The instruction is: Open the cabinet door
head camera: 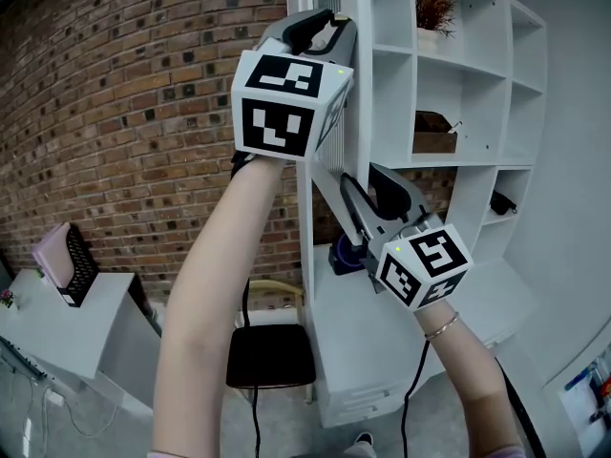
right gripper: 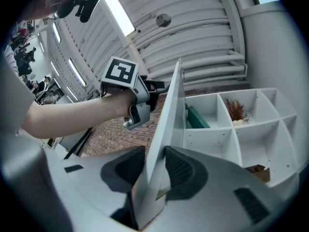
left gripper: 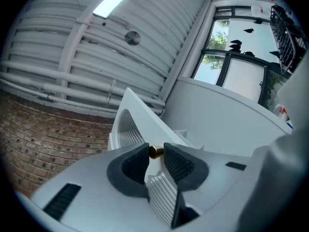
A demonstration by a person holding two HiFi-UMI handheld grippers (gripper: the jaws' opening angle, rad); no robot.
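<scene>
Two claws are at work on one door. The left claw [head camera: 323, 25], the higher one, has its jaws partly closed and pinches the single small brass knob [left gripper: 155, 152] between its pad tips. The right claw [right gripper: 155, 151], lower down, straddles the free edge of the white door [right gripper: 169, 110], jaws moderately spread with a pad against each face of the panel. The door stands swung out from the white shelves [head camera: 477, 70], edge-on in the head view, with the brick wall [head camera: 124, 93] on its far side. On the open shelves sit one reddish potted plant [head camera: 434, 10], one brown box [head camera: 434, 134] two shelves below it, and one green item [right gripper: 197, 117]. One dark-seated chair [head camera: 270, 353] stands on the floor below.
</scene>
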